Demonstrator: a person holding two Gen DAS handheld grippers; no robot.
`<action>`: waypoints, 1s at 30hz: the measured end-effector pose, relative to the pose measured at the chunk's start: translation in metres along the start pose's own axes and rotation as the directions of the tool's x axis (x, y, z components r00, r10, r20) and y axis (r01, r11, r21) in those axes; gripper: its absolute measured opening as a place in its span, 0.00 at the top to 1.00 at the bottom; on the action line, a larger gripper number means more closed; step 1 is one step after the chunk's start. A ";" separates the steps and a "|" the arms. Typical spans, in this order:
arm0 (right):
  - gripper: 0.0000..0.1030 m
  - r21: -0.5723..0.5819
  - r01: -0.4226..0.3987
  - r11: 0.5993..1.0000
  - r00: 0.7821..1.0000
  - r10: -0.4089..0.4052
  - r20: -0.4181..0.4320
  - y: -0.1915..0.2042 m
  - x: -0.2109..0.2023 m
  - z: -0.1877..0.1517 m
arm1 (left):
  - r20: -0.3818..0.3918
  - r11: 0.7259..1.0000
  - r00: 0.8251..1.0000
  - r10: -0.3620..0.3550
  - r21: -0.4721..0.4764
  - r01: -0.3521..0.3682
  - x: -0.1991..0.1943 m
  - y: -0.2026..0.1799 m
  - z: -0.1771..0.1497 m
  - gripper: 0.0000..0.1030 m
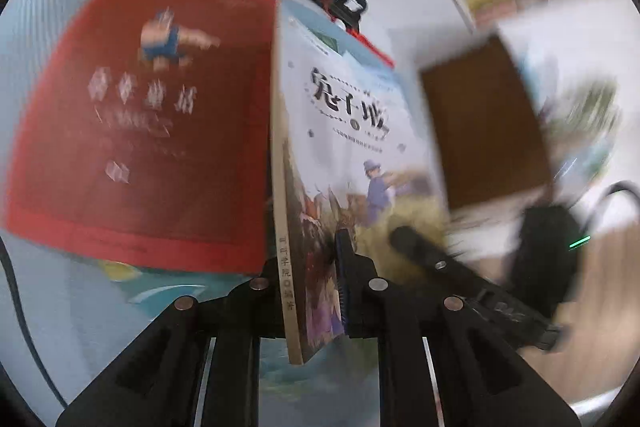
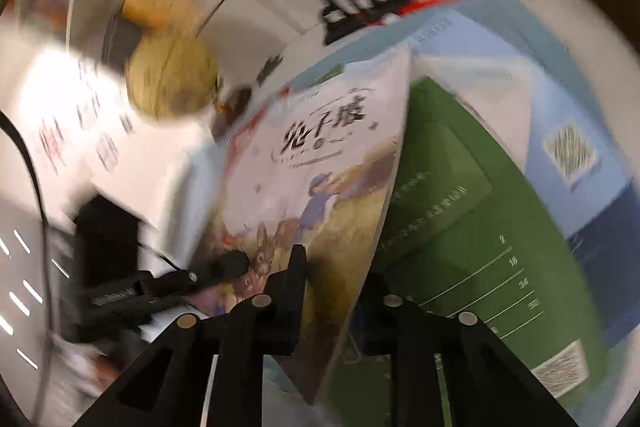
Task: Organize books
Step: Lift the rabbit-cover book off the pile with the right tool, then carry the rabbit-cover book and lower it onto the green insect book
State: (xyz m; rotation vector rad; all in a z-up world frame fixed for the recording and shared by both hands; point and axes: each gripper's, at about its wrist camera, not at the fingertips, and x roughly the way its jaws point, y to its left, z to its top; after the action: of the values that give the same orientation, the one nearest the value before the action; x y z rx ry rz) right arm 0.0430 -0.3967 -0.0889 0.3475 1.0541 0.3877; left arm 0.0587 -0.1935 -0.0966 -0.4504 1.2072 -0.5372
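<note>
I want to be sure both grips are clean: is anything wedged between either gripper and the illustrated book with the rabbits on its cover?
Nothing visible. The left gripper is shut on the illustrated book near its spine, and the right gripper is shut on its opposite edge. The red book and green book lie beside it, outside both grips.

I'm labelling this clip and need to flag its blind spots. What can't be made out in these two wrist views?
- Left wrist view: the small print on the red book is smeared by motion blur.
- Left wrist view: the illustrated book clamped in the left gripper hides whatever is behind it.
- Right wrist view: the right gripper holds the same book; the book covers its far finger.
- Right wrist view: the green book runs under it; the text is blurred.
</note>
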 end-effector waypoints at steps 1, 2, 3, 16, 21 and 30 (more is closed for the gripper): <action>0.82 -0.058 0.033 0.998 0.999 -0.033 0.000 0.011 0.000 -0.002 | 0.014 0.996 0.998 0.059 0.063 -0.060 -0.004 -0.007 -0.005 0.87; 0.82 -0.106 0.054 0.993 0.999 -0.054 0.006 0.021 0.000 -0.005 | 0.023 0.992 0.996 0.086 0.089 -0.088 -0.007 -0.009 -0.008 0.85; 0.82 -0.143 0.060 0.988 0.998 -0.059 0.013 0.032 -0.001 -0.007 | 0.036 0.989 0.994 0.106 0.102 -0.109 -0.013 -0.009 -0.012 0.84; 0.82 -0.467 -0.088 0.880 0.996 0.086 -0.026 0.177 0.021 -0.025 | 0.268 0.973 0.936 0.229 -0.069 -0.219 -0.149 0.069 -0.055 0.84; 0.82 -0.504 -0.150 0.850 0.988 0.153 -0.036 0.245 0.047 -0.013 | 0.344 0.962 0.898 0.274 -0.119 -0.248 -0.213 0.112 -0.052 0.84; 0.82 -0.480 -0.194 0.856 0.979 0.197 -0.045 0.352 0.127 0.016 | 0.386 0.948 0.866 0.317 -0.146 -0.282 -0.289 0.220 -0.004 0.84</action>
State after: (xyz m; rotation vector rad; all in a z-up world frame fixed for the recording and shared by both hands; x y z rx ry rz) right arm 0.0633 -0.0294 -0.0186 0.0044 0.8804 0.8156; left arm 0.0122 0.1569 -0.0114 -0.4107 0.8755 -0.1111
